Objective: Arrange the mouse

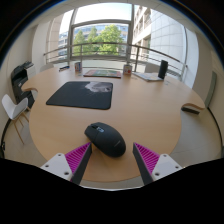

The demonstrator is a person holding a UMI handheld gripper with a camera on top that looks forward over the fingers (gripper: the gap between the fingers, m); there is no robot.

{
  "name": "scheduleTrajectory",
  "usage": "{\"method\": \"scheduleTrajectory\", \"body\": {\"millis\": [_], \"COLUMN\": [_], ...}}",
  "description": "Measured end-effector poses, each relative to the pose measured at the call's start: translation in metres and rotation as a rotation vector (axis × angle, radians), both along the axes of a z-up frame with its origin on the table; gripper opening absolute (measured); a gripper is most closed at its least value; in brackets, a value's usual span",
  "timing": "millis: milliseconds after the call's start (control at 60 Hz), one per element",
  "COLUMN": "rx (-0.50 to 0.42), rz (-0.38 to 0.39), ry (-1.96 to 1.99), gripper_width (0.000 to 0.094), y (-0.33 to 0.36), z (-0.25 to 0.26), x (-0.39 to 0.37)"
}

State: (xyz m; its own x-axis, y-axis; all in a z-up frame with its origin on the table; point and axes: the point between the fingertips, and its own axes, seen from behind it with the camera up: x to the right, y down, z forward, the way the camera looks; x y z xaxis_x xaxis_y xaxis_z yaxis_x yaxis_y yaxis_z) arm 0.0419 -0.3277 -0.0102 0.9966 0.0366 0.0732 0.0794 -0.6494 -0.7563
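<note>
A black computer mouse (pixel 105 138) lies on the round wooden table (pixel 150 110), just ahead of my fingers and a little left of the midline. A dark mouse mat (pixel 82 94) lies farther off, beyond the mouse and to the left. My gripper (pixel 112 160) is open and empty, low over the table's near edge. Its pink pads (pixel 76 158) stand wide apart, one at each side behind the mouse, and do not touch it.
At the far side of the table lie a second flat dark mat (pixel 102 72), a tall dark object (pixel 163 69) and a few small items. A white chair (pixel 14 108) stands at the left. Windows with a railing lie beyond.
</note>
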Motion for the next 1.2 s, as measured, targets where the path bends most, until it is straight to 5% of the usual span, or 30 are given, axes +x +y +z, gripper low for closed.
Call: {"method": "scheduleTrajectory", "body": {"millis": [250,317,383,717,1067,1200], "rx": [0.013,0.011,0.011,-0.025,0.295,0.327], "rz": [-0.032,-0.04,-0.022,-0.095,-0.071,-0.024], "ry": [-0.004,0.014,0.045,0.098,0.097,0.115], "gripper_width": [0.0818,0.0738,0.0544,0.0397,0.0397,0.0393], "y": [0.045,0.057,0.066,0.075,0.195,0.248], "z": [-0.001,-0.003,-0.005,0.008,0.214,0.212], "x": [0.009,0.009,0.004,0.005,-0.021,-0.082]}}
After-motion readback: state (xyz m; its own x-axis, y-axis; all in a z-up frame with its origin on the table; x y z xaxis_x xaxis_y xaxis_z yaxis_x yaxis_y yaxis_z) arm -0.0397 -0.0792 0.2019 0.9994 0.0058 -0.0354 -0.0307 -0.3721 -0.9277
